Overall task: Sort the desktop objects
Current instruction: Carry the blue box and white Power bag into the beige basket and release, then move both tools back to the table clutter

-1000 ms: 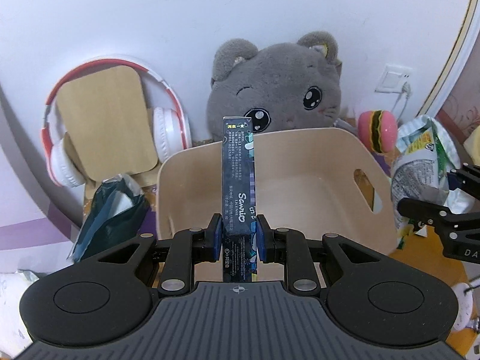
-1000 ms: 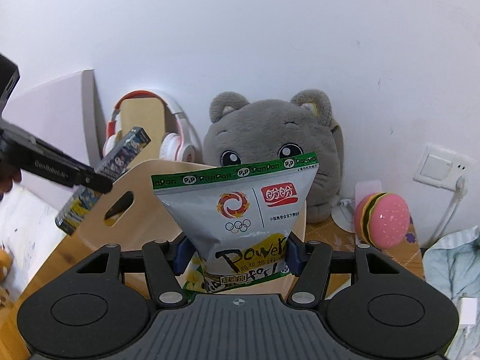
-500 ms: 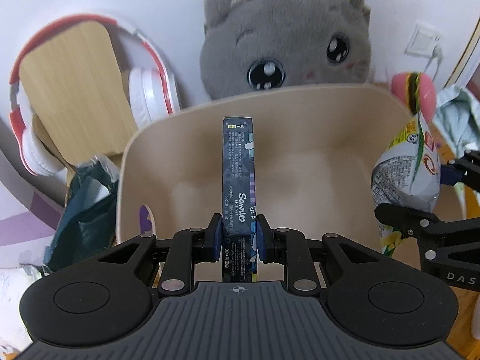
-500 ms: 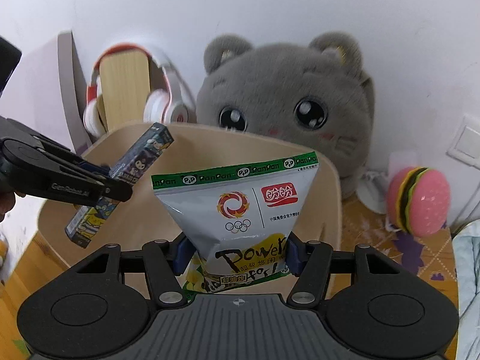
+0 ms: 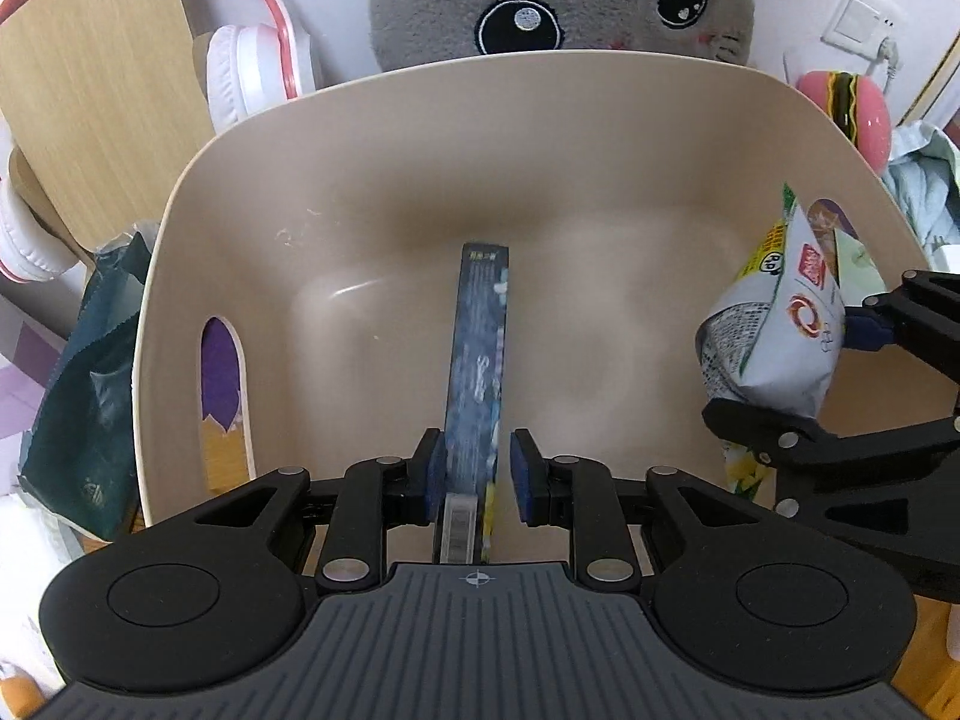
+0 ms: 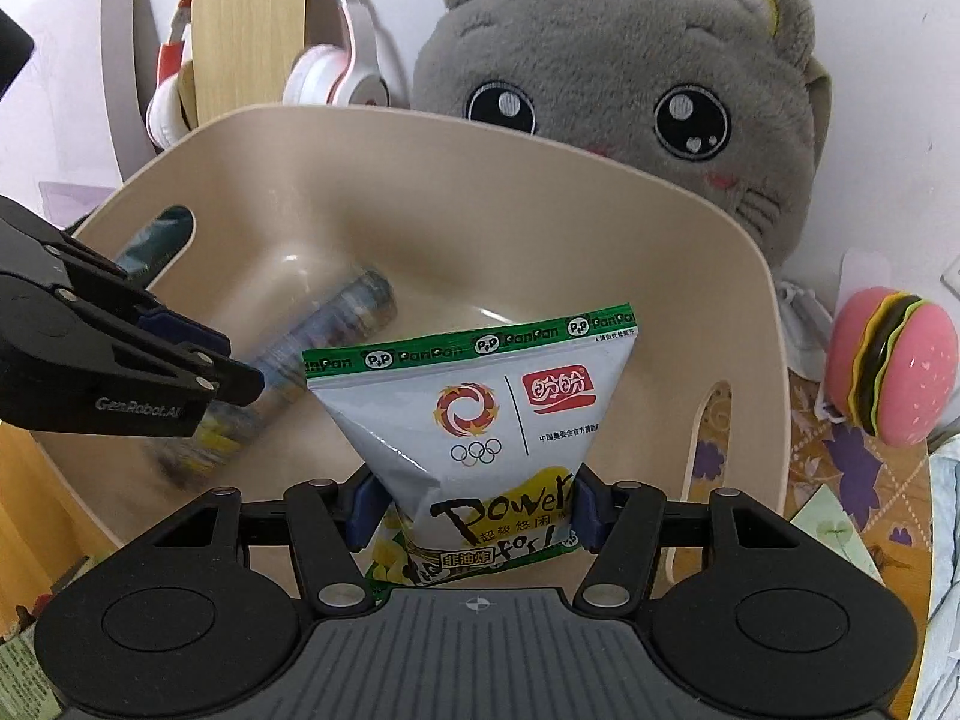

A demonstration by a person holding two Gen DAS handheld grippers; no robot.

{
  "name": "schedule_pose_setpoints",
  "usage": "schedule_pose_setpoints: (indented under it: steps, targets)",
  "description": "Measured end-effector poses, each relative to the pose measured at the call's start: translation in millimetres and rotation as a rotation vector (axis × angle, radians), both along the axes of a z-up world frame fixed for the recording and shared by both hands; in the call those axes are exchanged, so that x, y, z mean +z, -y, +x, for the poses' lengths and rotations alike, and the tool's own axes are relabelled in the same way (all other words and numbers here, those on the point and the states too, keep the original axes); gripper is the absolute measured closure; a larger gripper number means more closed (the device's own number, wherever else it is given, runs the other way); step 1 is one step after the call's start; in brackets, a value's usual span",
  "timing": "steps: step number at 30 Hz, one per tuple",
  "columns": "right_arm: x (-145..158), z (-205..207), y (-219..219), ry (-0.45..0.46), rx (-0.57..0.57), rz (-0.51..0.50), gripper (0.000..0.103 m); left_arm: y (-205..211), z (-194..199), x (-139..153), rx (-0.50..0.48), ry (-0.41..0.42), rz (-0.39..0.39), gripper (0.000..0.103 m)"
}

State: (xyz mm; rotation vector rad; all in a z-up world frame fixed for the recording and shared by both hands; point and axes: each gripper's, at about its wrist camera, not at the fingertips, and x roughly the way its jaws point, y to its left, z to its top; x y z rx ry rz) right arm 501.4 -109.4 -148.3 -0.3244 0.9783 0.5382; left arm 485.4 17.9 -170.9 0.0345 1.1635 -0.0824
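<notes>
A beige plastic basket (image 5: 252, 138) fills the left wrist view and also shows in the right wrist view (image 6: 690, 228). My left gripper (image 5: 477, 483) is over the basket with its jaws parted. The dark blue box (image 5: 477, 360) lies between them, blurred and free of the pads, inside the basket; it also shows in the right wrist view (image 6: 336, 330). My right gripper (image 6: 471, 510) is shut on a white and green snack bag (image 6: 480, 396), held over the basket's near right rim. The bag also shows in the left wrist view (image 5: 774, 330).
A grey plush cat (image 6: 630, 60) sits behind the basket. Red and white headphones (image 5: 252, 60) hang on a wooden stand (image 5: 90, 72) at the back left. A pink burger toy (image 6: 894, 366) lies at the right. A dark green bag (image 5: 78, 396) lies left of the basket.
Both grippers moved forward and down over the basket. My left gripper opened and the dark blue box has come loose into the basket. The right gripper still holds the snack bag.
</notes>
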Motion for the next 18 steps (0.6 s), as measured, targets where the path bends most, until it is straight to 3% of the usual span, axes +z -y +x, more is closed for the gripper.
schedule_pose_setpoints:
  steps: [3,6,10,18]
  targets:
    - [0,-2,2,0.005,-0.001,0.000,0.037,1,-4,7,0.011,0.017,0.008,0.054]
    - [6,-6,4,0.028,0.010,0.011,0.031,2,-8,18,0.022,0.055,0.018,0.043]
    - [19,-15,8,0.080,0.027,0.010,0.019,-2,-14,34,0.032,0.086,0.012,0.040]
    - [56,-43,23,0.171,0.048,0.057,0.009,-17,-34,64,0.083,0.128,-0.012,0.036]
